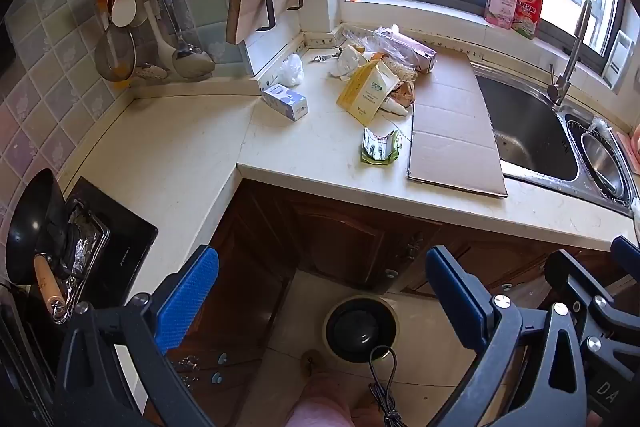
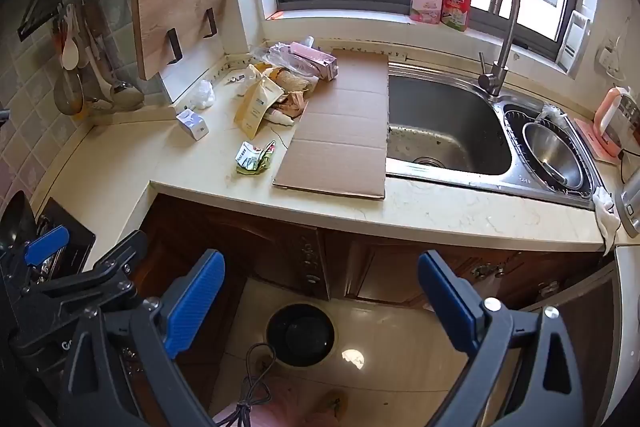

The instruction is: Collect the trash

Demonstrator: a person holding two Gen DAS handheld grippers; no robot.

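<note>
1. The left claw [image 1: 322,299] hangs low in front of the table [image 1: 192,147], spread wide with nothing between its blue pads, well short of the trash.
2. Below it on the tiled floor stands a round black bin [image 1: 361,327], against the brown cabinet doors [image 1: 340,239].
3. On the table, farthest left, lies a small blue-and-white box [image 1: 285,102], with a crumpled white bag [image 1: 291,70] just behind it.
4. Next comes the main heap: a yellow carton [image 1: 366,91] leaning on wrappers, and a pink box [image 1: 416,51] in clear plastic at the back.
5. Nearer the edge lies a crushed green-and-silver packet [image 1: 380,147], just beside a flattened cardboard sheet [image 1: 452,131].
6. The cardboard's far side overlaps the steel sink [image 2: 448,131].
7. The right claw [image 2: 320,305] hovers above the same bin, spread wide and holding nothing.
</note>
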